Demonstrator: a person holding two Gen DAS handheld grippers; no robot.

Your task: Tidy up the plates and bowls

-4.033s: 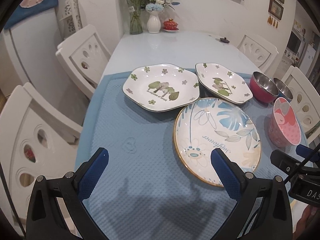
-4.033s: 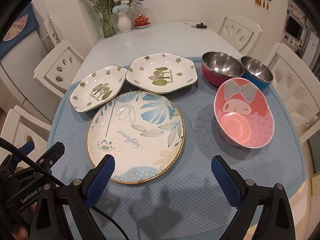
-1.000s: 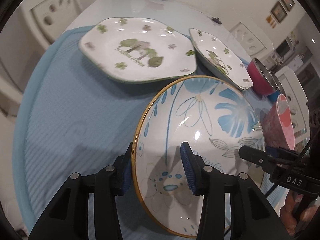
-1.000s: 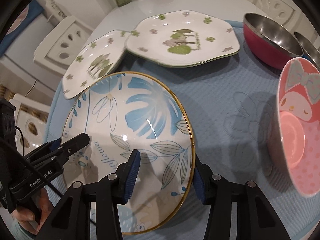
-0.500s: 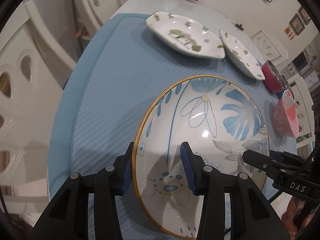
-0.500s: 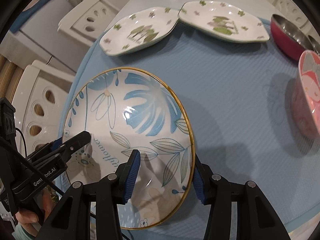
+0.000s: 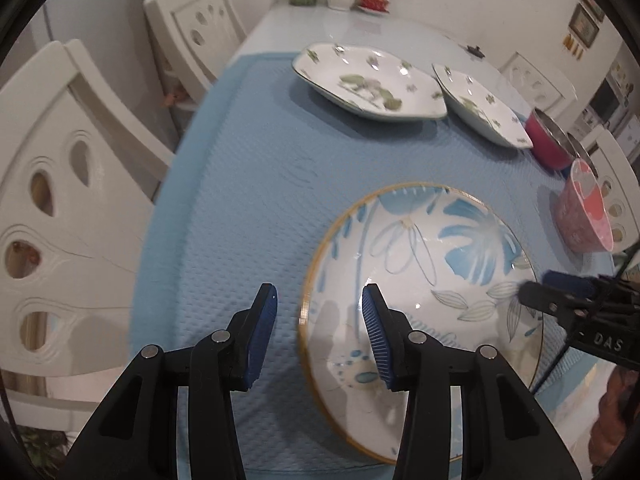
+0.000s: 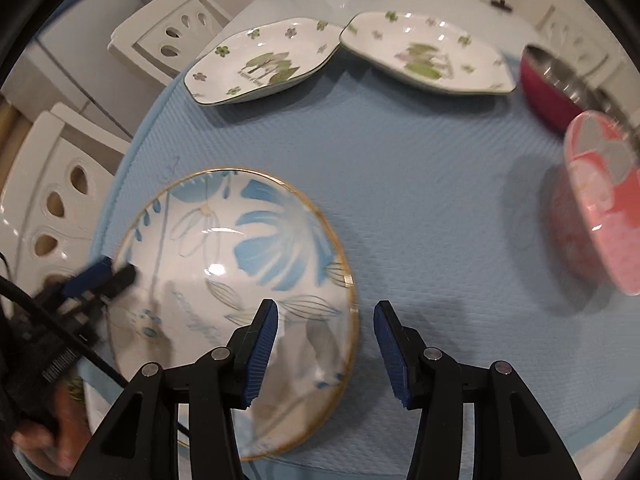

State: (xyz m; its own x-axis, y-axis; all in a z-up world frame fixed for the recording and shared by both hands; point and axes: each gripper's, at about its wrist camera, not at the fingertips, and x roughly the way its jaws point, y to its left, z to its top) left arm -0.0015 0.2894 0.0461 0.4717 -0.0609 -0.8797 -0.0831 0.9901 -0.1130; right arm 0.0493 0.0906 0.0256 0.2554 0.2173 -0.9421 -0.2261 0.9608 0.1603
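Observation:
The round blue-leaf plate (image 7: 440, 248) (image 8: 240, 248) lies on the blue mat (image 7: 248, 184) near its front left corner. My left gripper (image 7: 319, 290) straddles the plate's left rim. One pad is over the inside, and a strip of mat shows between the outer pad and the rim. My right gripper (image 8: 326, 305) straddles the right rim the same way, its outer pad clear of the edge. Both are open, and neither pad visibly presses on the plate. Each gripper also shows in the other's view, at the plate's far rim: the left gripper (image 8: 108, 276) and the right gripper (image 7: 560, 292).
Two white plates with green flowers (image 7: 372, 80) (image 7: 480, 108) sit side by side at the back of the mat. A red steel bowl (image 8: 556, 80) and a pink bowl (image 8: 596, 208) stand on the right. White chairs (image 7: 60, 200) crowd the table's left side.
The blue-leaf plate has travelled with both grippers from the mat's middle toward its front left corner. The rim now stands off from the outer pads it was against before.

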